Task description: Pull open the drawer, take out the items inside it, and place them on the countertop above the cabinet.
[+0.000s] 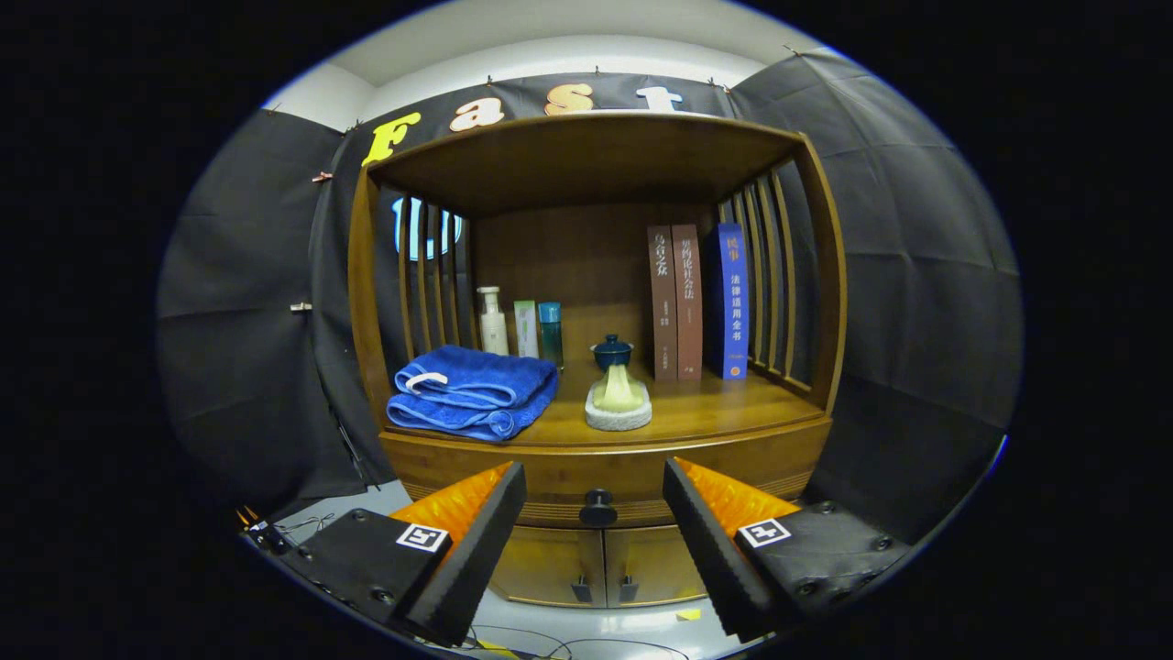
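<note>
Cabinet (596, 302) of brown wood fills the space ahead, its drawer (550, 481) shut below the worktop (724, 408), with two small doors (596, 564) under that. On the worktop lie a folded blue towel (472, 390) to the left, three books (696, 302) standing upright at the back right, three bottles (522, 325) at the back left, and a small lidded cup on a pale stand (619, 390) in the middle. Claw (594, 490) hangs wide open, holding nothing, its fingers either side of the dark drawer knob (597, 507), which sits between them and a little beyond.
</note>
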The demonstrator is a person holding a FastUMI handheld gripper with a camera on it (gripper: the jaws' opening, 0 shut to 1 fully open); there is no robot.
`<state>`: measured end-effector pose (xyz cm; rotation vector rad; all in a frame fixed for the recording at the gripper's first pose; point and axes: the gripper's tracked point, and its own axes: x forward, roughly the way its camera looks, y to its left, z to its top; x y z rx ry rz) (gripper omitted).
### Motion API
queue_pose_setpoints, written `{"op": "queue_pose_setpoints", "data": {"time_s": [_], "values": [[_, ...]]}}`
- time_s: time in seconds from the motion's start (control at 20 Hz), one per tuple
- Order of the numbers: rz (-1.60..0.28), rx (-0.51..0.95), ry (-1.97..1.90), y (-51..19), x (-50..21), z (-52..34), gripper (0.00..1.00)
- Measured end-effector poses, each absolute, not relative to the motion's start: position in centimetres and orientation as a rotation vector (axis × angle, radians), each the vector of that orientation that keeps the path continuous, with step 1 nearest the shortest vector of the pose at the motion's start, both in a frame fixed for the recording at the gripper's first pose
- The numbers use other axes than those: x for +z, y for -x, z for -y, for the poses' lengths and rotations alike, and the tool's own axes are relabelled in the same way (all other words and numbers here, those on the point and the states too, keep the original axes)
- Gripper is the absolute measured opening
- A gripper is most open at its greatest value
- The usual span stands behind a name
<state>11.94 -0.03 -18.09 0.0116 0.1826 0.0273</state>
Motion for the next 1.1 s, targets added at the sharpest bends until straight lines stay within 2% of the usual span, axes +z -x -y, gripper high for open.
{"op": "queue_pose_setpoints", "data": {"time_s": [0.7,1.1], "values": [[-0.136,0.009,-0.045,-11.1,-8.7,1.5,0.99],[-0.147,0.009,-0.044,-10.6,-8.3,1.5,0.99]]}}
